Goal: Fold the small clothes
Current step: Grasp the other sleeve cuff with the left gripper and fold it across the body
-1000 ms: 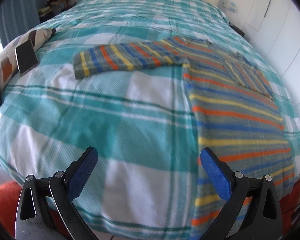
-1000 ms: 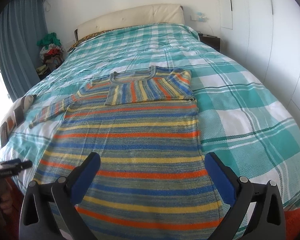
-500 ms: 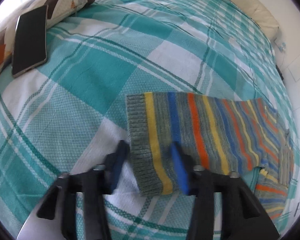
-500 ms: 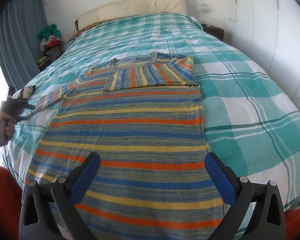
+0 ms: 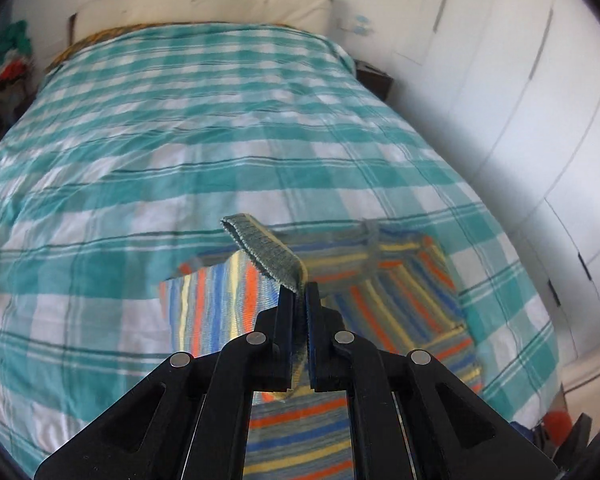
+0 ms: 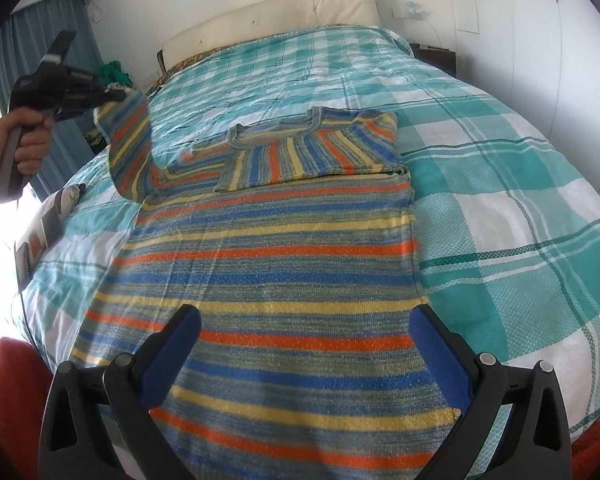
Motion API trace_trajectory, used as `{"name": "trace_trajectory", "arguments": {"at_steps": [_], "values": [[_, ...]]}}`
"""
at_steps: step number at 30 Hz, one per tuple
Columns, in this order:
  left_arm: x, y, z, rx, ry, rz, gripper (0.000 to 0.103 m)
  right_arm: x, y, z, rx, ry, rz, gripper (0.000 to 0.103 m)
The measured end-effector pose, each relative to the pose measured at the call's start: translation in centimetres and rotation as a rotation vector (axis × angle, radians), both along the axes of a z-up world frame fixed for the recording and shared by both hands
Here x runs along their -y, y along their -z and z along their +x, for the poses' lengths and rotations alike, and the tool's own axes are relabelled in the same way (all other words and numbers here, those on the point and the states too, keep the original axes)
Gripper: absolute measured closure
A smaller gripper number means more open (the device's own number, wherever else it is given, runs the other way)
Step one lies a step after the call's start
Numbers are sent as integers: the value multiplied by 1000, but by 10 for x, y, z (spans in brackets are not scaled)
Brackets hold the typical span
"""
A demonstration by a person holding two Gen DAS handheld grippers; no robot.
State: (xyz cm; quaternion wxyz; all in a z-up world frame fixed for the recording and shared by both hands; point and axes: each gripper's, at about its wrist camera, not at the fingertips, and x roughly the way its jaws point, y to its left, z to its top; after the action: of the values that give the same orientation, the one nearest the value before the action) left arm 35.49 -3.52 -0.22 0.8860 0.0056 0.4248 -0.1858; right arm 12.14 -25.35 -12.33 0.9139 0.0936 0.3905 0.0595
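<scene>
Striped knit fills the left wrist view: the left gripper (image 5: 299,292) has its jaws pinched on the sleeve cuff (image 5: 260,252), which pokes out past their tips above the sweater (image 5: 400,280). In the right wrist view, the right gripper (image 6: 304,344) hangs wide and empty over the hem, on the bed (image 6: 500,200). So thin a pinch could slip, dropping the sleeve crooked.
</scene>
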Motion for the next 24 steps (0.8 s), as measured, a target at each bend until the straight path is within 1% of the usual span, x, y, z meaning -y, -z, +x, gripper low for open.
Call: {"name": "trace_trajectory", "arguments": {"at_steps": [1, 2, 3, 4, 5, 7, 8, 9, 11, 13, 15, 16, 17, 18, 19, 20, 21, 22, 23, 24], "values": [[22, 13, 3, -8, 26, 32, 98, 2, 0, -1, 2, 3, 5, 0], [39, 29, 6, -36, 52, 50, 92, 3, 0, -2, 3, 6, 7, 0], [54, 47, 10, -84, 77, 62, 78, 5, 0, -2, 1, 9, 9, 0], [64, 65, 13, -130, 89, 79, 68, 7, 1, -3, -3, 12, 12, 0], [69, 76, 12, -150, 88, 95, 55, 9, 2, -3, -8, 14, 15, 0], [64, 83, 7, -129, 74, 82, 48, 14, 3, -4, -13, 25, 26, 0], [54, 82, 6, -122, 58, 63, 37, 19, 2, -5, -12, 33, 35, 0], [41, 81, 6, -113, 26, 51, 30, 23, 2, -6, -12, 43, 43, 0], [7, 81, 11, -100, -68, 51, 29, 34, 3, -3, -25, 63, 66, 0], [-23, 90, 19, -109, -173, 80, 30, 44, 2, 12, -74, 64, 102, 0], [-48, 107, 21, -122, -250, 134, 36, 49, -8, 35, -99, 31, 146, 0], [-55, 120, 21, -136, -262, 166, 40, 48, -17, 51, -93, -1, 177, 0], [-60, 135, 20, -161, -266, 204, 49, 47, -25, 67, -87, -34, 217, 0], [-62, 150, 19, -189, -262, 228, 54, 44, -31, 88, -94, -73, 267, 0], [-65, 161, 15, -203, -251, 225, 54, 40, -34, 112, -120, -115, 320, 1], [-68, 165, 10, -179, -249, 210, 54, 37, -34, 136, -137, -145, 373, 3], [-69, 165, 5, -151, -251, 203, 53, 33, -33, 160, -142, -152, 406, 13], [-69, 166, 3, -140, -256, 202, 53, 28, -30, 185, -154, -156, 411, 28], [-69, 165, 1, -133, -262, 198, 53, 21, -24, 209, -185, -165, 406, 34], [-69, 165, 0, -129, -266, 192, 53, 13, -15, 230, -220, -172, 410, 45]]}}
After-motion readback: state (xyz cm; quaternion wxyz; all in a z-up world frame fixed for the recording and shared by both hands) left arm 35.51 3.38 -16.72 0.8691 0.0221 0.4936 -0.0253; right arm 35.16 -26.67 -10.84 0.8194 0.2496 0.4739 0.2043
